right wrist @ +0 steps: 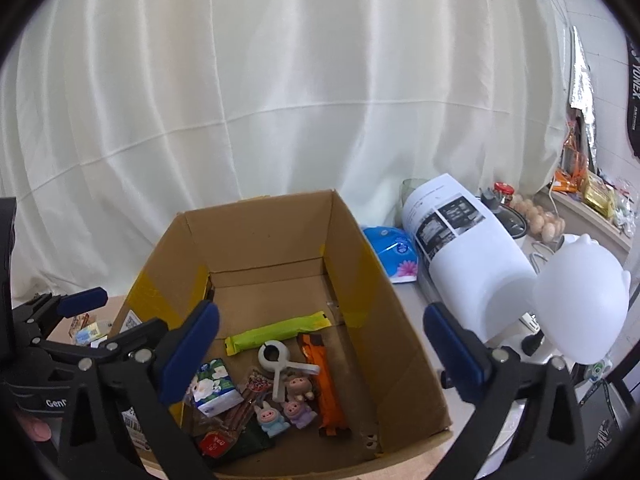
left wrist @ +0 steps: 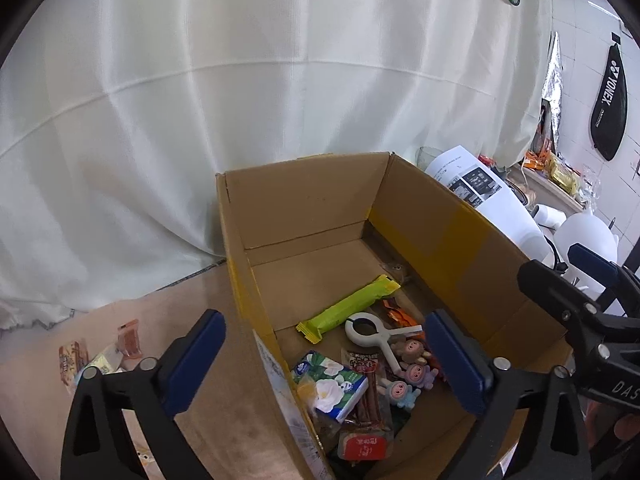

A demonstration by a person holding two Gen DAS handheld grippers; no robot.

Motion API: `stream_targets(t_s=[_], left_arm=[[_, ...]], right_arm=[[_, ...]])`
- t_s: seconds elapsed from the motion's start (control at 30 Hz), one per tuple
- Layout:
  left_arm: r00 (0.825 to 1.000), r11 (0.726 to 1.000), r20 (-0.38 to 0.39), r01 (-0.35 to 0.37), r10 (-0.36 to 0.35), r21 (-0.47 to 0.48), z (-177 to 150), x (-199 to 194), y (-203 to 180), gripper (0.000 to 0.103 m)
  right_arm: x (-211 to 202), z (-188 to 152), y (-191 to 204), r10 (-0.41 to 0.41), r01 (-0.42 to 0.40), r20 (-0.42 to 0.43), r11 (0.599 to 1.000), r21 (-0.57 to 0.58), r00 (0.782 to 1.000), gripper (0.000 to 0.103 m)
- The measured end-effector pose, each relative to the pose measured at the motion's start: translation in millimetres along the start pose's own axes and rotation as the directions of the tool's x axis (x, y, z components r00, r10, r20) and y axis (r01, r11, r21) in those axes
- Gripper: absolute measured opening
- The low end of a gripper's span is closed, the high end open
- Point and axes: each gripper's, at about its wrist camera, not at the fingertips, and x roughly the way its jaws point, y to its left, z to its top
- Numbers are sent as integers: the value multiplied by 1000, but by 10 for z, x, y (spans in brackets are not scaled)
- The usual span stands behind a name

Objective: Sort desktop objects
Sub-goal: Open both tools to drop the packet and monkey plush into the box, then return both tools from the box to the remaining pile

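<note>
Left wrist view: the left gripper (left wrist: 326, 356) points down over the near edge of an open cardboard box (left wrist: 308, 216); its two blue-padded fingers (left wrist: 196, 356) stand wide apart with nothing clamped between them; the left finger hangs outside the box over the tan table (left wrist: 224, 412), the right finger inside it; between the fingers, on the box floor, lie a green tissue pack (left wrist: 332, 384), a white clip (left wrist: 376, 334) and three small dolls (left wrist: 408, 372); beyond the clip lies a lime-green snack bar (left wrist: 350, 306); a red packet (left wrist: 364, 446) lies nearest the camera; left of the left finger, a few small snack packets (left wrist: 128, 340) lie on the table outside the box; the right gripper (left wrist: 588, 280) enters at the right edge, beyond the right finger.

Right wrist view: the right gripper (right wrist: 322, 354) hovers over the same box (right wrist: 260, 236); its fingers (right wrist: 456, 348) are spread fully, holding nothing; between them sit the tissue pack (right wrist: 214, 390), clip (right wrist: 276, 364), dolls (right wrist: 288, 404), snack bar (right wrist: 276, 332) and an orange packet (right wrist: 326, 388); right of the right finger, outside the box, stand a white cylinder with a printed sheet (right wrist: 460, 248) and a white rounded lamp (right wrist: 580, 300); the left gripper (right wrist: 72, 308) shows left of the left finger.
</note>
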Motion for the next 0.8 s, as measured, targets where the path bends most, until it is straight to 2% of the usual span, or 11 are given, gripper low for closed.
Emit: stream_targets(t_s=[0.33, 0.53, 0.8], left_arm=[[999, 1000, 48, -13, 13, -15, -56, -362, 229, 103], [993, 995, 95, -63, 69, -74, -122, -716, 641, 103], [982, 978, 97, -148, 163, -144, -358, -1084, 1275, 103]], right_arm=[[-199, 49, 249, 13, -12, 35, 1000, -29, 999, 103], [-310, 61, 535, 53, -51, 56, 998, -44, 997, 103], [-377, 59, 1112, 145, -139, 72, 987, -79, 987, 103]])
